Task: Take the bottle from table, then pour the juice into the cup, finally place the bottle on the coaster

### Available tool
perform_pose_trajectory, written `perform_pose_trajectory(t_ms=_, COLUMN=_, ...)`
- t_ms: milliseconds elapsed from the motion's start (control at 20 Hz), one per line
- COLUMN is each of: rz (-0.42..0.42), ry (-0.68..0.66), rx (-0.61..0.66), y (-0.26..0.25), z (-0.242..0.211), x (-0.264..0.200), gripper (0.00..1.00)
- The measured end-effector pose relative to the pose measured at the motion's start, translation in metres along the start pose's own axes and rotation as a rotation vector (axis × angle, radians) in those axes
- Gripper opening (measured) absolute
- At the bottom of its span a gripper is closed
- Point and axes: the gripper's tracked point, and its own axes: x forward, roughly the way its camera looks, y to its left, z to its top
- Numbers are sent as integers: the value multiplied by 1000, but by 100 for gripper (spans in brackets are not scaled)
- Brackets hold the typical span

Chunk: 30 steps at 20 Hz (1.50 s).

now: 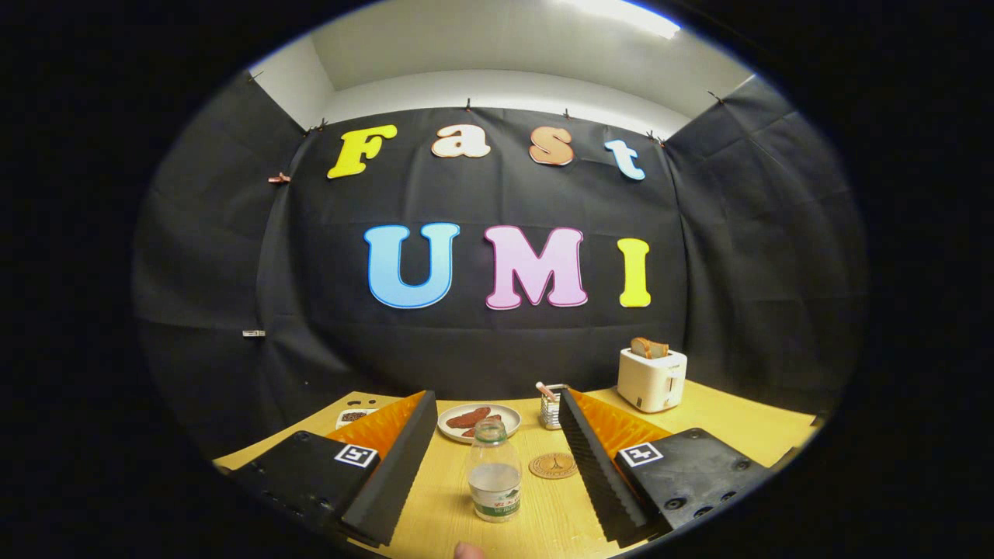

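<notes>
**Gripper wide open, bottle between the fingers, not gripped**

Gripper (pixel 493 473) sits low over the tabletop (pixel 738 435), pointing fwd toward the booth's back wall, roughly level. Both fingers (pixel 392 473) spread wide, ribbed black pads facing inward, orange backing behind them. Nothing held, nothing touching either pad.

Bottle (pixel 494 472) stands upright on the tabletop in the gap between the fingers, approx. centred, clear space on both sides. It's clear plastic, no cap seen, w/ a green-and-white label low down; contents hard to tell. A fingertip (pixel 468 550) of a person pokes in at the very bottom, just in front of the bottle.

Coaster (pixel 553 466), round and tan, lies flat just right of the bottle and a bit beyond it, near the right finger's inner edge, apart from the bottle.

Beyond the fingers: a plate (pixel 479 422) w/ reddish-brown food pieces, straight past the bottle. A small metal holder (pixel 552 407) stands right of the plate. A white toaster (pixel 651 378) w/ a bread slice sticking up sits further right. A small white dish (pixel 354 417) w/ dark bits sits behind the left finger.
</notes>
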Motion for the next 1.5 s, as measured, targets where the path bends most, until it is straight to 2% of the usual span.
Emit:
perform_pose_trajectory(t_ms=150, rz=-20, ry=51, rx=-6, y=-2, z=-47, x=1, gripper=97)
perform_pose_trajectory(t_ms=400, rz=1, ry=118, rx=10, y=7, z=-106, x=15, gripper=99)
perform_pose_trajectory(t_ms=850, rz=-14, ry=127, rx=16, y=16, z=-139, x=56, gripper=100)
perform_pose_trajectory(t_ms=1050, rz=-45, ry=149, rx=2, y=12, z=-151, x=64, gripper=99)
perform_pose_trajectory(t_ms=1100, rz=-49, ry=152, rx=1, y=11, z=-152, x=64, gripper=98)
perform_pose_trajectory(t_ms=1200, rz=-68, ry=154, rx=-6, y=9, z=-152, x=65, gripper=77)
perform_pose_trajectory(t_ms=1500, rz=-101, ry=191, rx=-12, y=6, z=-140, x=63, gripper=76)
